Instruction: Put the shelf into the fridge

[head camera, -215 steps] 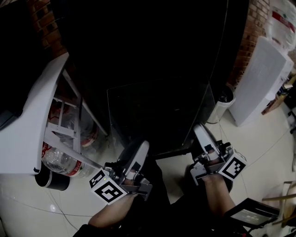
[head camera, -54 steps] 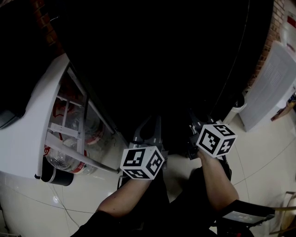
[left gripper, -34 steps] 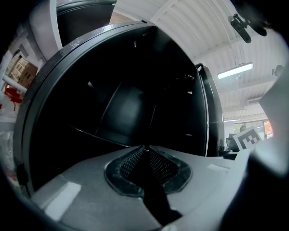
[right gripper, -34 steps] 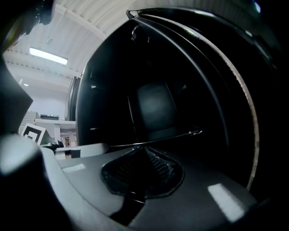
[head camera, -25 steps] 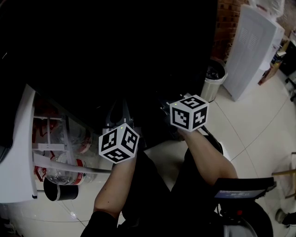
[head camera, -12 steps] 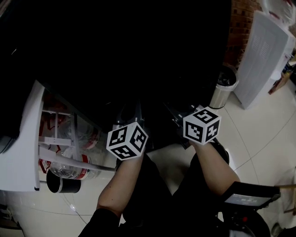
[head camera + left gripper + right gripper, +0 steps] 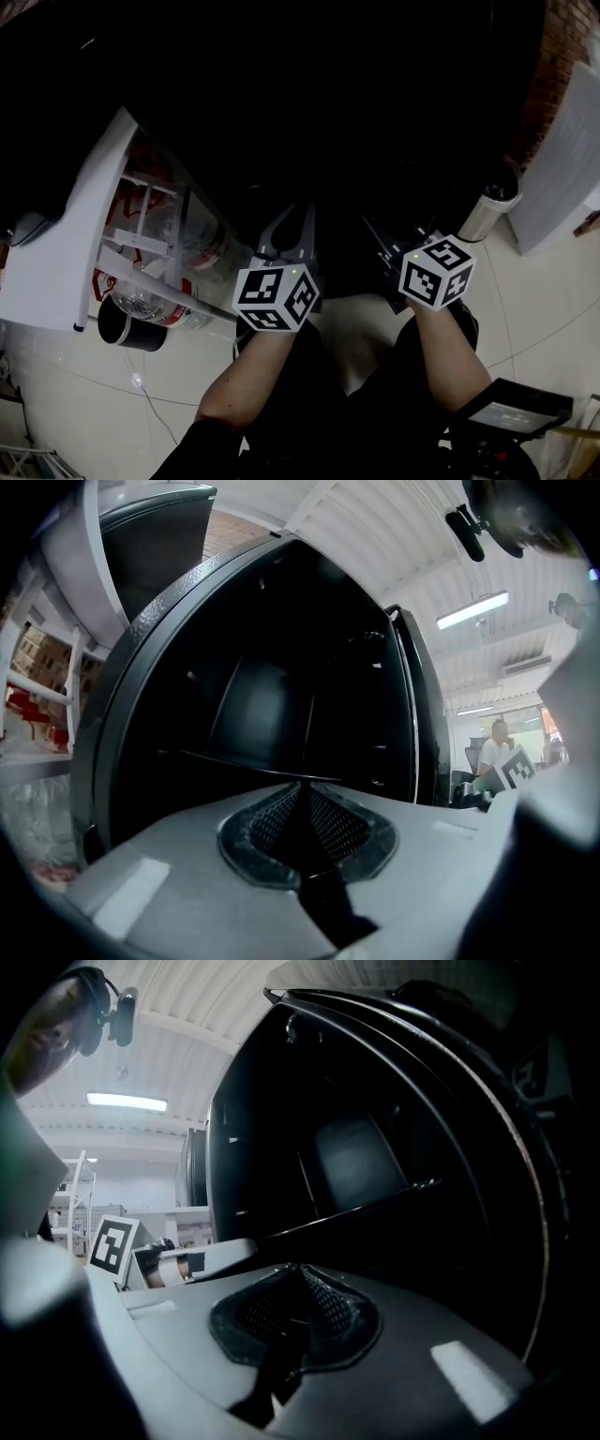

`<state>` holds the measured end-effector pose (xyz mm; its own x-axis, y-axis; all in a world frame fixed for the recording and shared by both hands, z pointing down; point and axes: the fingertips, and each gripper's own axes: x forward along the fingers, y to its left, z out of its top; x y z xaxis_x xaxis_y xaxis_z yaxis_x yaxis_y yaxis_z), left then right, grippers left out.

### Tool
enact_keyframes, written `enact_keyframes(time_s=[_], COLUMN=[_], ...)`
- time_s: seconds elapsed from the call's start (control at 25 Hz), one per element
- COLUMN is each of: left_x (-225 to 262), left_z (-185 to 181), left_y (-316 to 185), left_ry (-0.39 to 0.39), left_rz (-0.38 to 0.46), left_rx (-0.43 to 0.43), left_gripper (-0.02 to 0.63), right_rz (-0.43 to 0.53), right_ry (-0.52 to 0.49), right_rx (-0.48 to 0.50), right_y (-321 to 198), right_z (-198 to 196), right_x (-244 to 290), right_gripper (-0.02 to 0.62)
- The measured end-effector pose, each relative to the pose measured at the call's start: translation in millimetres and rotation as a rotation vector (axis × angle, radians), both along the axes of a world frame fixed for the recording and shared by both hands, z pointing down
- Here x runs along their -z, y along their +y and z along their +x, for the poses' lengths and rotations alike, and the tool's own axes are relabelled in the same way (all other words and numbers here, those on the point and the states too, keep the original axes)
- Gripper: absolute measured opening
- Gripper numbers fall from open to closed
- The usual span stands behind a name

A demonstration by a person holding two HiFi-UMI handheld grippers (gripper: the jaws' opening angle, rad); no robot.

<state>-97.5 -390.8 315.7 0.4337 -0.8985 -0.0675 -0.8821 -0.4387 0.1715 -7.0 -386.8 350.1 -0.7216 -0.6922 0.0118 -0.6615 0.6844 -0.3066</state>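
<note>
The shelf (image 7: 234, 761) is a thin dark pane lying level inside the black fridge (image 7: 281, 649). Only its front edge shows. My left gripper (image 7: 300, 785) has just been closing, and its tips now pinch that edge. In the right gripper view the shelf edge (image 7: 375, 1206) runs a little above my right gripper (image 7: 298, 1269), whose jaws are shut with nothing between them. In the head view the left gripper (image 7: 300, 216) and the right gripper (image 7: 380, 234) both reach level into the dark fridge mouth, where the shelf is lost in shadow.
The white fridge door (image 7: 66, 253) stands open at the left, with bottles (image 7: 150, 291) in its racks and a black cup (image 7: 131, 330) below. A metal bin (image 7: 492, 214) and a white cabinet (image 7: 567, 159) stand at the right. A person (image 7: 492, 752) sits far off.
In the earliest frame both grippers held the shelf tilted, low in front of the fridge. Now they point level into it. Over the last second the view swung and both hands shifted slightly.
</note>
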Motion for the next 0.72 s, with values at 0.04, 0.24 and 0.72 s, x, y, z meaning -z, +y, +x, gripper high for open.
enact_keyframes(time_s=[0.04,0.24,0.72], left_x=[-1,-7,-2], left_z=[-3,-4,10], left_y=[3,18,67], left_ry=[-0.007,-0.045,-0.042], left_rz=[0.003,0.003,0.037], left_rx=[0.000,-0.015,-0.059], left_gripper=[0.017,0.000,0.000], right_rz=[0.003,-0.011,0.062], right_ry=[0.013,0.023,0.095], right_rx=[0.004,0.053,0.175], right_y=[1,4,54], right_z=[-1,-1,4], right_x=[-3,-9,9], right_gripper=[0.006,0.008,0.008])
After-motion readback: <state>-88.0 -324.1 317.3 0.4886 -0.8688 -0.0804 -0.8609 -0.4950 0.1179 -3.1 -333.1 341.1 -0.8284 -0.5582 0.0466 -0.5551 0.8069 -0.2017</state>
